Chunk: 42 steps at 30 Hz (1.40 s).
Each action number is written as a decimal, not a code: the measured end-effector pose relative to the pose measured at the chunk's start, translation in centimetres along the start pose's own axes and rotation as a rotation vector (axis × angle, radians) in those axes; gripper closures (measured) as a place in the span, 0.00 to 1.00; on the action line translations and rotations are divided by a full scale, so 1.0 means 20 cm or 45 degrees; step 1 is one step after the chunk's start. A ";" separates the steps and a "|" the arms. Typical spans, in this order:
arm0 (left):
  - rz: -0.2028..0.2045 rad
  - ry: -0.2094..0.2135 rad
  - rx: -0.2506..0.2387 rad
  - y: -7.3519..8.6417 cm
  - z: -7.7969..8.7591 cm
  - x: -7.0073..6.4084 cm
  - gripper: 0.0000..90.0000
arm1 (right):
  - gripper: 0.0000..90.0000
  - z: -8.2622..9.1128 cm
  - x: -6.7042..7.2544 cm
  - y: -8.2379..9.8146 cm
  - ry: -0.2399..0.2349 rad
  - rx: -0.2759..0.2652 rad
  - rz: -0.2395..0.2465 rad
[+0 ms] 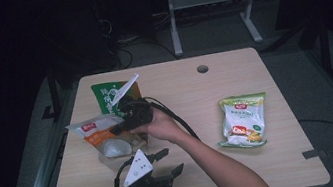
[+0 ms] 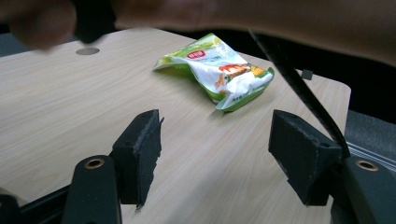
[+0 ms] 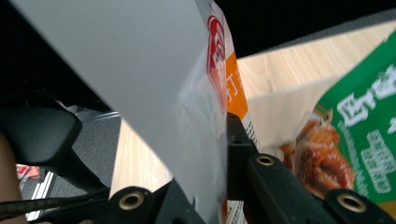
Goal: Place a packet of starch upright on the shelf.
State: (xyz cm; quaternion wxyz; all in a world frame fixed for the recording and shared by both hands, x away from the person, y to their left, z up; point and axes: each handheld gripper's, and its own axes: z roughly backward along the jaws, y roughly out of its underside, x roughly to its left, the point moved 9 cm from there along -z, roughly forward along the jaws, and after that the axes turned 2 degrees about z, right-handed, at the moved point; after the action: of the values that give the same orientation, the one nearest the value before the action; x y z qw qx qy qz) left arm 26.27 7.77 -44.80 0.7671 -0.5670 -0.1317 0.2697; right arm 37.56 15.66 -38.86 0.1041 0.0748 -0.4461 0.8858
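Observation:
An orange-and-white snack packet [image 1: 93, 129] lies at the table's left, partly over a green snack bag [image 1: 110, 96]. My right gripper [image 1: 120, 127], its hand reaching across from the right, is shut on the packet's edge. In the right gripper view the packet's pale foil [image 3: 140, 70] runs up between the jaws of the right gripper [image 3: 224, 140], with the green bag [image 3: 369, 140] behind. My left gripper [image 1: 171, 161] hovers low near the front edge, open with nothing between its jaws. The left gripper [image 2: 215, 140] faces a green-and-white packet [image 2: 219, 70] lying farther off.
The green-and-white packet [image 1: 243, 121] lies flat on the right half of the wooden table [image 1: 195, 94]. A round cable hole [image 1: 202, 69] sits near the far edge. The right forearm [image 2: 280, 18] and its cable [image 2: 299, 88] cross above the left gripper.

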 end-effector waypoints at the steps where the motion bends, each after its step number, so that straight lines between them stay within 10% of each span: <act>1: 0.006 0.000 0.000 0.00 0.00 0.00 0.38 | 1.00 -0.01 -0.01 0.01 0.002 0.008 -0.003; 11: -0.011 0.005 0.003 0.00 0.00 0.00 0.38 | 0.88 -0.03 -0.04 0.08 0.034 0.049 -0.006; 29: -0.027 0.022 0.022 0.02 -0.02 -0.03 0.38 | 0.98 -0.03 -0.07 0.22 0.083 0.121 -0.004; 42: -0.023 0.024 0.035 0.03 -0.03 -0.03 0.37 | 0.67 0.25 -0.05 0.26 0.107 -0.002 -0.068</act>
State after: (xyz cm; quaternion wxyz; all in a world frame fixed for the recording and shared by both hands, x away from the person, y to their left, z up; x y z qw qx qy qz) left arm 26.01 7.06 -45.46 0.7783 -0.5579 -0.1259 0.2591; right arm 37.32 8.50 -40.13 0.1465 0.0492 -0.4397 0.8847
